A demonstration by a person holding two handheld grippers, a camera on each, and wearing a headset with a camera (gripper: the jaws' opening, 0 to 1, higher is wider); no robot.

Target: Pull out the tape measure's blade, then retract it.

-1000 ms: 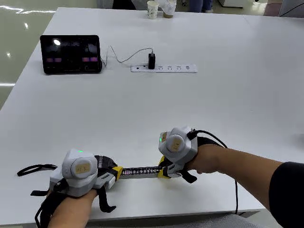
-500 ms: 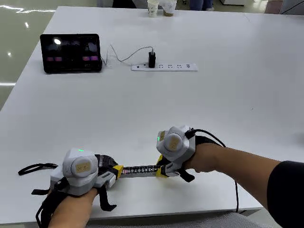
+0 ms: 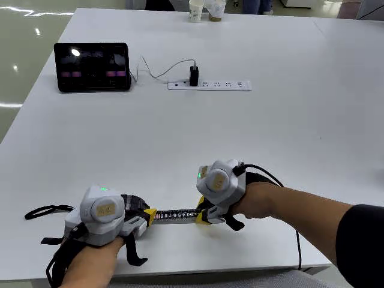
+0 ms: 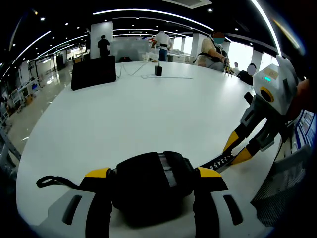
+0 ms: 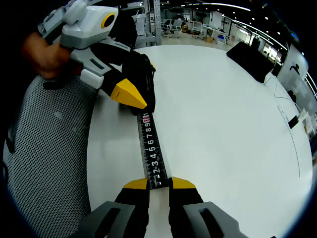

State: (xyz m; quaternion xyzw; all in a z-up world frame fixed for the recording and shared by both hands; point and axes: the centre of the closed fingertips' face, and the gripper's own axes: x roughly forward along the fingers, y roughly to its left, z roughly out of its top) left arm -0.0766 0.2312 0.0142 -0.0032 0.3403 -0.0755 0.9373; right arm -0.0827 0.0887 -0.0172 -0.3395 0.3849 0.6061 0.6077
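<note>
1. Left gripper (image 4: pixel 153 174): the jaws are clamped on the black tape measure case (image 4: pixel 147 194), one yellow-tipped finger (image 4: pixel 97 173) on each side of the housing. The case rests on the white counter (image 3: pixel 240 138) near its front edge, at the person's left. A black strap (image 3: pixel 41 212) lies on the counter to the left of this gripper.

2. Blade (image 5: pixel 150 145): it is drawn partly out of the case and lies flat on the counter, running rightwards from the case. The printed numerals 1 to 9 face upward in the right gripper view.

3. Right gripper (image 5: pixel 158 184): the jaws are closed on the free end of the blade, with the two yellow tips pressed against its edges. In the head view this gripper sits just right of the left gripper, with the exposed blade spanning the gap between them. A black cable (image 3: pixel 282 183) runs from it along the person's forearm.

4. Grey mesh surface (image 5: pixel 44 148): located beyond the counter's front edge, on the person's side.

5. Far half of the counter: a tablet (image 3: pixel 93 65) stands upright at the left, screen lit. To its right lies a white power strip (image 3: pixel 210 85) with a black charger (image 3: pixel 194 76) plugged in. A thin cable (image 3: pixel 159 72) runs from the charger towards the tablet. A paper cup (image 3: pixel 195 10) stands at the far edge.
</note>
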